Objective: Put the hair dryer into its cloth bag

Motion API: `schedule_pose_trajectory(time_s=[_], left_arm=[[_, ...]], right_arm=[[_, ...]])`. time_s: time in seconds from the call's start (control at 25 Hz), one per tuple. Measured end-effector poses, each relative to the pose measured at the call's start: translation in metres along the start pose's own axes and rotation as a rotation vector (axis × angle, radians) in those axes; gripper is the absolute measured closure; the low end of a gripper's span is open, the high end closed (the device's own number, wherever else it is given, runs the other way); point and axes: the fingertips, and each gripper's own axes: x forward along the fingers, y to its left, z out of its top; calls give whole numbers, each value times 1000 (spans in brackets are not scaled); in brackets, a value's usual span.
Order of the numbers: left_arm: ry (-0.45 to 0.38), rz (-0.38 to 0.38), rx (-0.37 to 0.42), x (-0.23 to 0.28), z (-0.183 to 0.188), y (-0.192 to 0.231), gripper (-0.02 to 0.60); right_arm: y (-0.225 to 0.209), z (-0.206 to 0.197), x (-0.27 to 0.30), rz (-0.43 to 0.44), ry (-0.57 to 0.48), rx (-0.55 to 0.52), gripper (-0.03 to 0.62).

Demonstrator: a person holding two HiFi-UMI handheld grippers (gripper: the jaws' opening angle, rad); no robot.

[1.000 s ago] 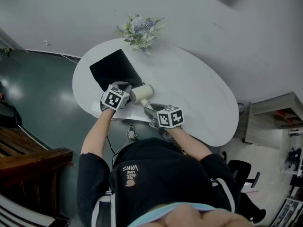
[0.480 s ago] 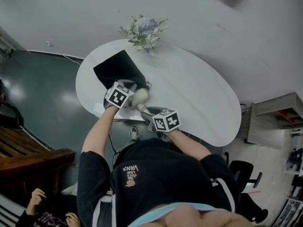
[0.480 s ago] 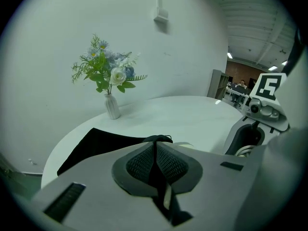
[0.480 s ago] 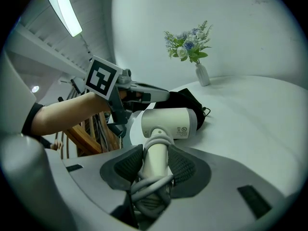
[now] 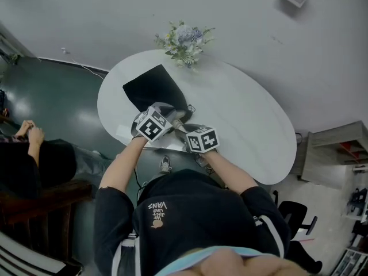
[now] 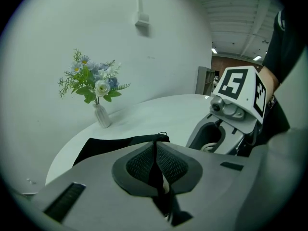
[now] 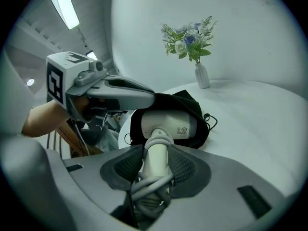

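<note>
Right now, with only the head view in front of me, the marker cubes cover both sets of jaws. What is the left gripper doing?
Observer: The left gripper is shut, pinching an edge of the black cloth bag between its pads.
Operator: And the right one?
Observer: The right gripper clamps the hair dryer by its handle, with the grey cord bunched against it.
Operator: Is the dryer inside?
Observer: Only partly. Its head sits in the bag's mouth with dark cloth around its top and far end; the handle is outside.
</note>
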Motion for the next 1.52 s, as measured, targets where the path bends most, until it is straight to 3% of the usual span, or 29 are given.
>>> schedule_pose_trajectory(time_s=[0.6, 1.0, 1.52], left_arm=[[-140, -167, -83, -17, 2, 4, 548], [-252, -332, -187, -35, 12, 6, 548], [-279, -390, -212, -50, -4, 19, 548]], right_arm=[[0, 43, 49, 3, -18, -18, 410], [0, 66, 74, 6, -36, -21, 411], [6, 90, 106, 10, -77, -52, 413]])
